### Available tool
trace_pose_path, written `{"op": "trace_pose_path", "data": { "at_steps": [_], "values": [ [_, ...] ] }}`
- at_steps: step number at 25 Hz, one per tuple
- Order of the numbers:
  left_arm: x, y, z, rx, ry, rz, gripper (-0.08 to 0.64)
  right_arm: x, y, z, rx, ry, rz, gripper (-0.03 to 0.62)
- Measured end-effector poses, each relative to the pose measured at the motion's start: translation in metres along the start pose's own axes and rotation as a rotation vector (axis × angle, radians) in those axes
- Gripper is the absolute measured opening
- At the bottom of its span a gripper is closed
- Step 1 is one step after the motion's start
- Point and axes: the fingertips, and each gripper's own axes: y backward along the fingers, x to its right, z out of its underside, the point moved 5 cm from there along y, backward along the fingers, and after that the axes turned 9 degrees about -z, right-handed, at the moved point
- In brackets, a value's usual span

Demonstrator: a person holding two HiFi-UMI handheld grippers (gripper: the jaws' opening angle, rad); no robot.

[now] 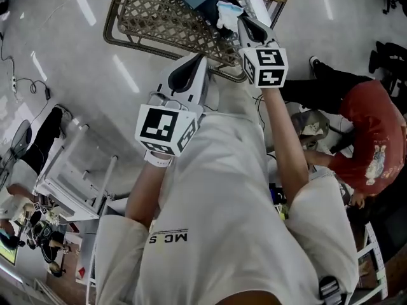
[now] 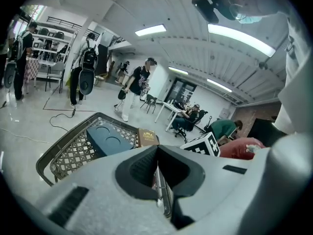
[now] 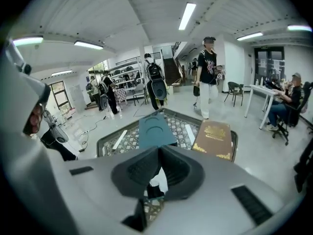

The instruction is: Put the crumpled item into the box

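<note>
A white crumpled item [image 1: 227, 13] lies on a lattice-topped low table [image 1: 152, 18], close beside the tips of my right gripper [image 1: 242, 19]. Through the gap under the right jaws it shows as a white patch [image 3: 157, 179]. A dark blue box [image 3: 154, 129] with two round dents in its top stands on the table, and a brown box with gold ornament [image 3: 213, 137] lies at its right. My right gripper [image 3: 159, 149] is shut with nothing in it. My left gripper [image 1: 202, 58] hangs over the table's near edge, shut and empty [image 2: 157, 152]. Blue box [image 2: 108, 140] and brown box [image 2: 147, 137] lie beyond it.
A person in a red shirt [image 1: 375, 138] crouches at the right, close to my right arm. A white rack [image 1: 76, 176] stands at the left. Several people stand or sit farther off [image 3: 208, 77], and a cable [image 2: 61, 121] lies on the floor.
</note>
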Motion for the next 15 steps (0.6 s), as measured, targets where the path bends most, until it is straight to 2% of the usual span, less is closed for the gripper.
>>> {"op": "trace_pose_path", "data": {
  "at_steps": [9,15],
  "values": [
    [0.012,0.021,-0.018,0.052,-0.03,0.025,0.025,-0.028,0.084,-0.038,0.144,0.001,0.026,0.028],
    [0.016,0.033,-0.027,0.081,-0.062,0.038,0.025,-0.041,0.134,-0.046,0.229,-0.01,0.072,0.025]
  ]
}}
